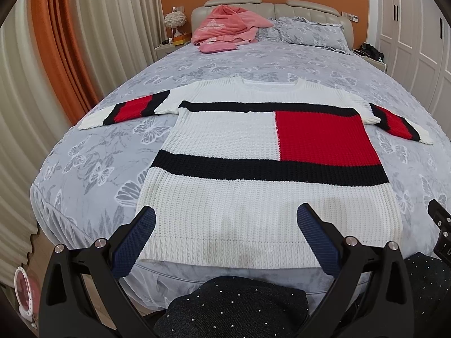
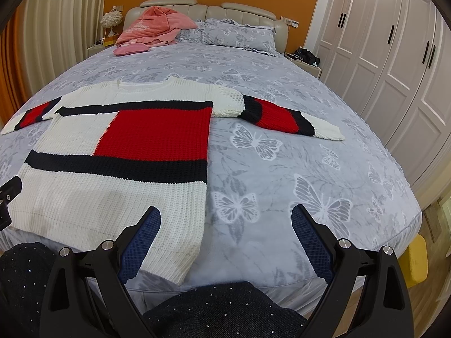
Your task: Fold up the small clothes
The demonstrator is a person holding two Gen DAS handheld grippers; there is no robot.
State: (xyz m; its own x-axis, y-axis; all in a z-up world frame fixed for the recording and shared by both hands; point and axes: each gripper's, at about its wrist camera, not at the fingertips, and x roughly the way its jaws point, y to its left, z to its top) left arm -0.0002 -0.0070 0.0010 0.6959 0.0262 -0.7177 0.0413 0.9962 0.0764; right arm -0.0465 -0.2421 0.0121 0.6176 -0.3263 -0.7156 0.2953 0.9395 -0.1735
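Note:
A knitted sweater [image 1: 253, 197] [image 2: 112, 191], white with black bands and a red block, lies flat and face up on the bed with both sleeves spread out to the sides. My left gripper [image 1: 225, 214] hovers open over the sweater's hem, nothing between its blue pads. My right gripper [image 2: 225, 214] stands open near the bed's front edge, just right of the sweater's lower right corner, with only bedspread between its fingers. The right sleeve [image 2: 293, 118] reaches out over the bedspread beyond it.
The bed [image 2: 310, 169] has a grey butterfly-print cover. A pink heap of clothes [image 1: 225, 28] and pillows [image 1: 307, 32] lie by the headboard. Curtains hang at the left, white wardrobes [image 2: 394, 56] stand at the right. A person's dark speckled knees [image 1: 236, 307] are below the grippers.

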